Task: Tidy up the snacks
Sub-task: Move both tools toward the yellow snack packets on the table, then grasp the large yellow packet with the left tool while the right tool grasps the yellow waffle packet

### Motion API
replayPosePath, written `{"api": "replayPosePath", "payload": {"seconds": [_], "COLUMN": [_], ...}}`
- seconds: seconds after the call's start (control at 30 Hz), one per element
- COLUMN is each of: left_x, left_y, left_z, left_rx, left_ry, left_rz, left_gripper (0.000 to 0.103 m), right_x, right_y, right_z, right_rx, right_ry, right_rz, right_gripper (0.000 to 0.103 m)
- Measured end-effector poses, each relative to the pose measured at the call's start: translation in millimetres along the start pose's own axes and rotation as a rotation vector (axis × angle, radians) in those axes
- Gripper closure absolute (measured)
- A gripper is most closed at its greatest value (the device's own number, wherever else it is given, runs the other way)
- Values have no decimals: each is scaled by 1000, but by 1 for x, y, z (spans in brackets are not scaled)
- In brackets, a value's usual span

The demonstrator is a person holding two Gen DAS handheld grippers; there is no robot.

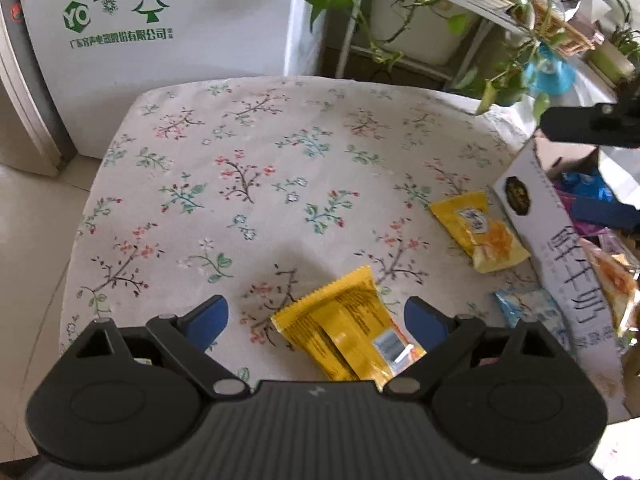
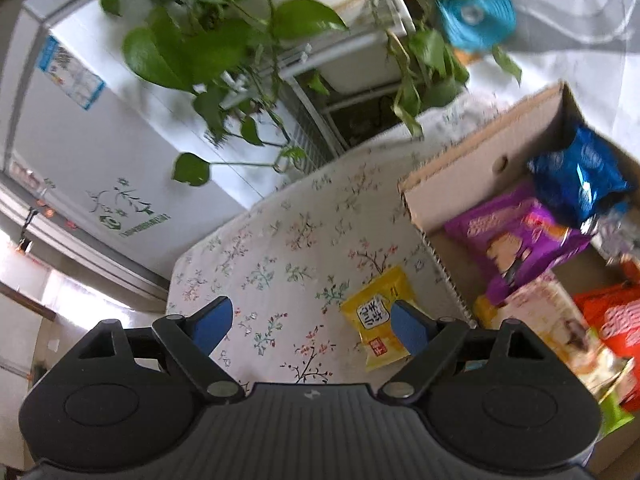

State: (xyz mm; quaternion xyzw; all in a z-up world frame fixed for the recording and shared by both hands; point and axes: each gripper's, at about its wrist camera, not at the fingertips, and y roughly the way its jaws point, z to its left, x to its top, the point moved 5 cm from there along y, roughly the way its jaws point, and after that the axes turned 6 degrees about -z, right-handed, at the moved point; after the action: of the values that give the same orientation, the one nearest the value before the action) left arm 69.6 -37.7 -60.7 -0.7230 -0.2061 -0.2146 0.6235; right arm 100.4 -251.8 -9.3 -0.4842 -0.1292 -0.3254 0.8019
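- A floral tablecloth [image 1: 248, 168] covers the table, with a white fridge [image 1: 160, 40] bearing green tree prints right behind its far edge.
- Trailing green pothos leaves [image 2: 224, 48] hang over the far corner from a white plant stand [image 2: 320, 60]; a blurred blue object [image 2: 476, 20] sits up among them.
- The left gripper [image 1: 316, 324] hovers low over the cloth, jaws spread wide, nothing pinched; its blue pads [image 1: 210, 320] straddle a yellow snack packet [image 1: 348, 332].
- That packet lies flat with its printed back and seam facing up, crimped edge pointing away, and its near end runs under the gripper body.
- A second yellow packet [image 1: 480, 232] lies face up farther right, just beside the white outer wall of the cardboard box [image 1: 560, 248]; the right wrist view shows large characters on its label.
- A pale blue packet [image 1: 528, 312] rests against the box wall at the near side.
- The right gripper [image 2: 312, 328] is released too, fingers wide apart, held above the cloth with the second yellow packet by its right pad.
- Inside the box: a shiny blue bag [image 2: 576, 176] on top at the far end, a purple bag [image 2: 516, 240] below it, a pale pink-white packet [image 2: 560, 320] and a red-orange bag [image 2: 616, 312] nearer.
- The box flap [image 2: 480, 160] stands up, brown inside.
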Motion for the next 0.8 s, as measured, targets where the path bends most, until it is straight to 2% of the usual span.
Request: {"api": "replayPosePath", "payload": {"seconds": [0.4,0.6,0.8], "left_x": [-8,-18,-23], "left_y": [18,22,17], "left_z": [-8,5,21], "left_rx": [60,79,84], "left_ry": [72,64,69], "left_rz": [-2,43,40], "left_gripper": [6,6,6], "right_x": [-10,-12,-11], "right_y": [40,54,64], "right_z": [-4,-6,-4], "right_rx": [-111,-124,-158], "right_ry": [-19,-15,-50], "right_rz": [43,45,28], "right_gripper": [12,11,11]}}
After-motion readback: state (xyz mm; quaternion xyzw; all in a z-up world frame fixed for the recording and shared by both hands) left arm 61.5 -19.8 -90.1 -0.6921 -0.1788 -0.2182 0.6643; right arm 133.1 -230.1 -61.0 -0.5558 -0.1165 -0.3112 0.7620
